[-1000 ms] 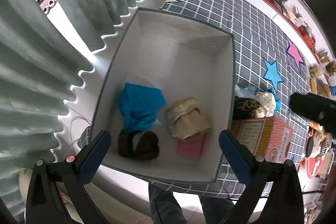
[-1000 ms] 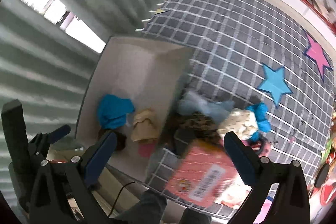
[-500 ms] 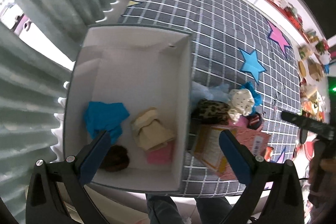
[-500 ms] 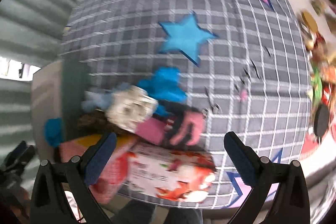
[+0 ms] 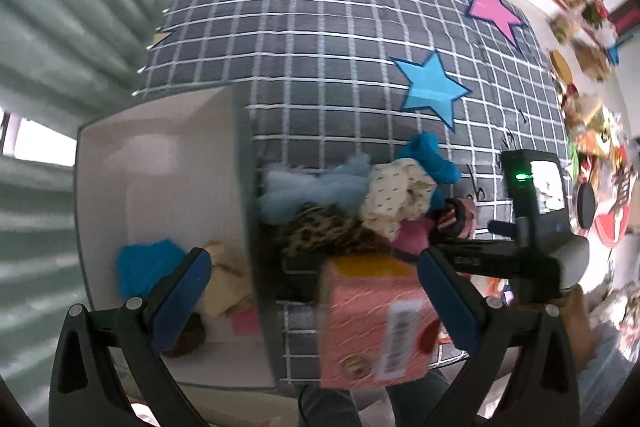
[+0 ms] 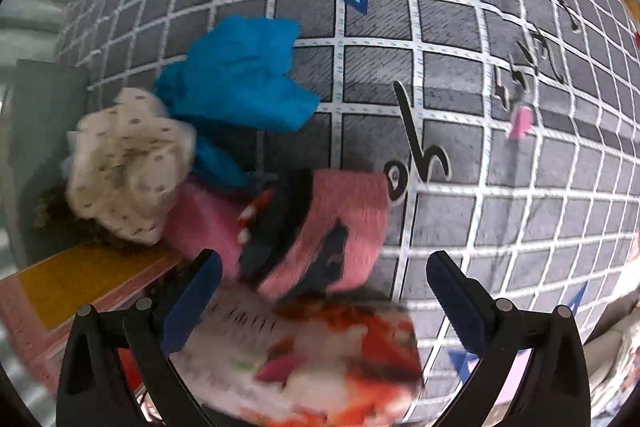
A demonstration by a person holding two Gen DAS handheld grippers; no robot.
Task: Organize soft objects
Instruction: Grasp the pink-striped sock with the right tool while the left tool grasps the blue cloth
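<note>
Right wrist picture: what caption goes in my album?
Open right gripper hovers over a pink sock.

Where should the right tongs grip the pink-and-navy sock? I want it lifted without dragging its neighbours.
Judging by its pose, take the pink-and-navy sock by its free right end, coming from the bare quilt side; its left end is against the cream dotted cloth.

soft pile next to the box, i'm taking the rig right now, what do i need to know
Left hand-held gripper: open, empty, above the white box's right wall.
Right hand-held gripper: open, empty, low over the pink-and-navy sock.
Done: blue cloth, beige piece, a pink piece and a brown item lie in the box.
Left: the sock, cream dotted cloth, bright blue cloth, leopard-print piece and pale blue fabric are piled on the checked cloth, against a pink carton.
</note>
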